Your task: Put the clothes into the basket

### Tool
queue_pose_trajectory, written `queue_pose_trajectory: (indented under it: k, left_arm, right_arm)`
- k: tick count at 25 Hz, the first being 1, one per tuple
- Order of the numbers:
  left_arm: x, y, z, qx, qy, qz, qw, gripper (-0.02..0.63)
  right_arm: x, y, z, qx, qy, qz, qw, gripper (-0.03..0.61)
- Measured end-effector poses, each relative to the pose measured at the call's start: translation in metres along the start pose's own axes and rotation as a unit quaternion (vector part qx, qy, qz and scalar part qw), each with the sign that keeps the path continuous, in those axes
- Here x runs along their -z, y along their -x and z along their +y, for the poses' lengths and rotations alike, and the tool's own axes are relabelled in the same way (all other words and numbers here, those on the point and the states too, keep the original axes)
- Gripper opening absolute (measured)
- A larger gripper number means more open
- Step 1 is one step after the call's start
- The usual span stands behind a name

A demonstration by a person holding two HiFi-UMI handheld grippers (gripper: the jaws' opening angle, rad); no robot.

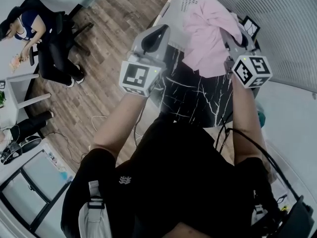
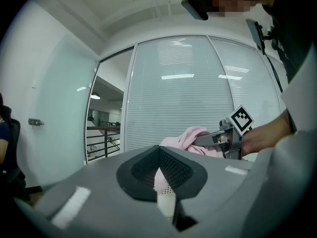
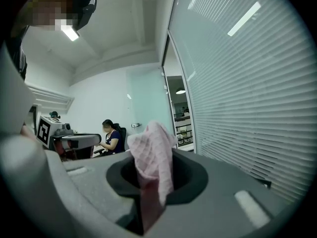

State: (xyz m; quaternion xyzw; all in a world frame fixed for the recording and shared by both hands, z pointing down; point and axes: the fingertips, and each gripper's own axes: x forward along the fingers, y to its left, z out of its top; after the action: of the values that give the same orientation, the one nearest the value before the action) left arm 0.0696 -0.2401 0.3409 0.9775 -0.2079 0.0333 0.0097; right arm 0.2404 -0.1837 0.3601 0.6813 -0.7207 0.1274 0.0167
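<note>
A black stone counter (image 1: 198,95) veined with white lines stands on a wooden plank floor (image 1: 111,29). Well apart from it, a person in dark clothes (image 1: 29,26) sits in a black office chair (image 1: 57,38) beside a white desk (image 1: 20,90). Pale horizontal slatted blinds (image 1: 267,24) cover the glass wall by the counter. Thin cables (image 1: 96,120) trail across the floor.

Head view steeply down, gripper views close along jaws, facing each other, sharing pink cloth (image 1: 208,33)
</note>
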Motion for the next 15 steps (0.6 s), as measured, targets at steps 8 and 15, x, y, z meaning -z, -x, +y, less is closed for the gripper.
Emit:
queue_pose_trajectory:
  k: [8, 15]
  left_arm:
    - [0.014, 0.001, 0.008, -0.009, 0.001, 0.007, 0.9999, 0.006]
    - [0.029, -0.013, 0.013, -0.015, 0.003, 0.011, 0.9998, 0.006]
  right_arm:
    - [0.023, -0.013, -0.005, -0.001, -0.014, 0.015, 1.0, 0.081]
    - [0.045, -0.026, -0.024, 0.003, -0.026, 0.029, 0.999, 0.081]
